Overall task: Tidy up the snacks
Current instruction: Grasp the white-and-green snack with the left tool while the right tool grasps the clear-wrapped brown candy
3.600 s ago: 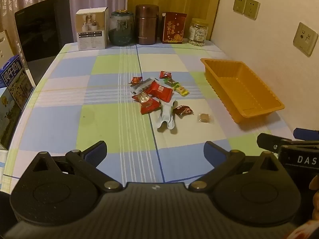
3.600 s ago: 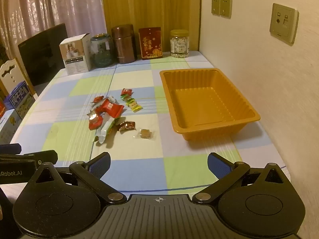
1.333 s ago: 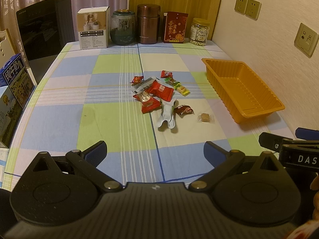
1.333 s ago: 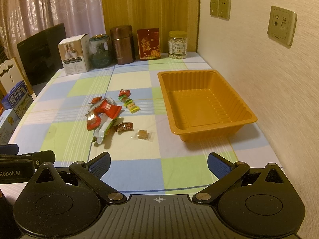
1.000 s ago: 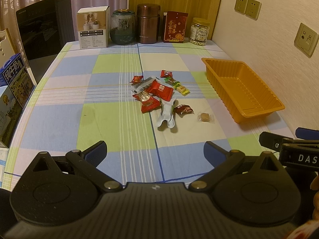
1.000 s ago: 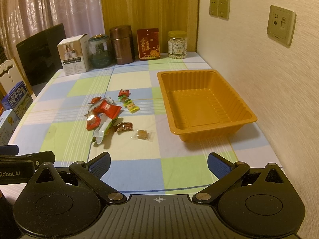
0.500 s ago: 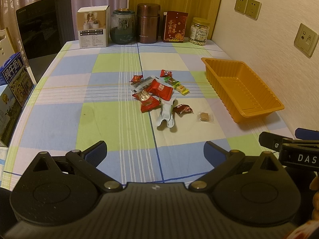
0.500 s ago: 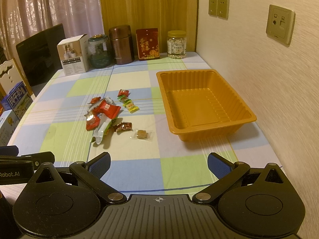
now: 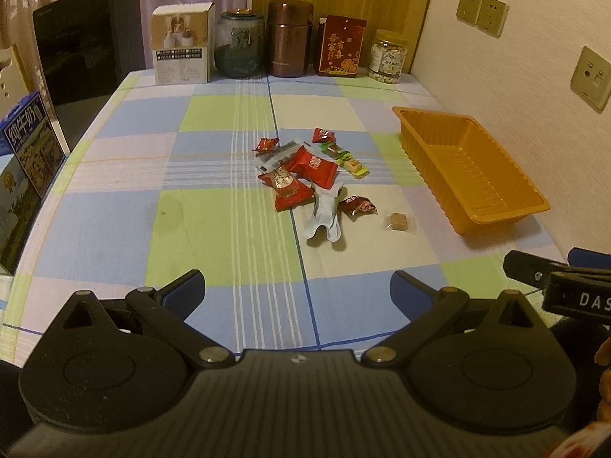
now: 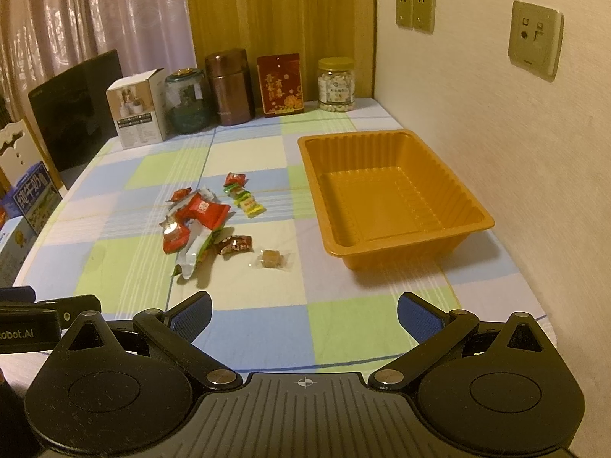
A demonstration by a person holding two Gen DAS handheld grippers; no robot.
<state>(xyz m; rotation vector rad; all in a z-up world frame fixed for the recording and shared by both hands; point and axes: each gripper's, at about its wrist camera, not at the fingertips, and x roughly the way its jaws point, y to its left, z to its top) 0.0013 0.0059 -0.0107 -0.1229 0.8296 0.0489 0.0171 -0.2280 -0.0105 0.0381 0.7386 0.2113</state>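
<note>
Left gripper point(image 9: 297, 286) and right gripper point(image 10: 304, 309): both spread wide, nothing held, low over the near edge of the checked tablecloth point(image 10: 343, 320). Small pile of wrapped snacks point(image 10: 202, 217) lies just left of the orange ribbed plastic tray point(image 10: 473, 225), w/ one clear-wrapped brown candy point(image 10: 271, 259) nearest the tray's front corner.

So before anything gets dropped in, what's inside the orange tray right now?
The orange tray holds nothing: its ribbed floor and walls show bare in the right wrist view. All the snacks lie on the tablecloth to its left. Only the inside of the near wall is hidden.
</note>
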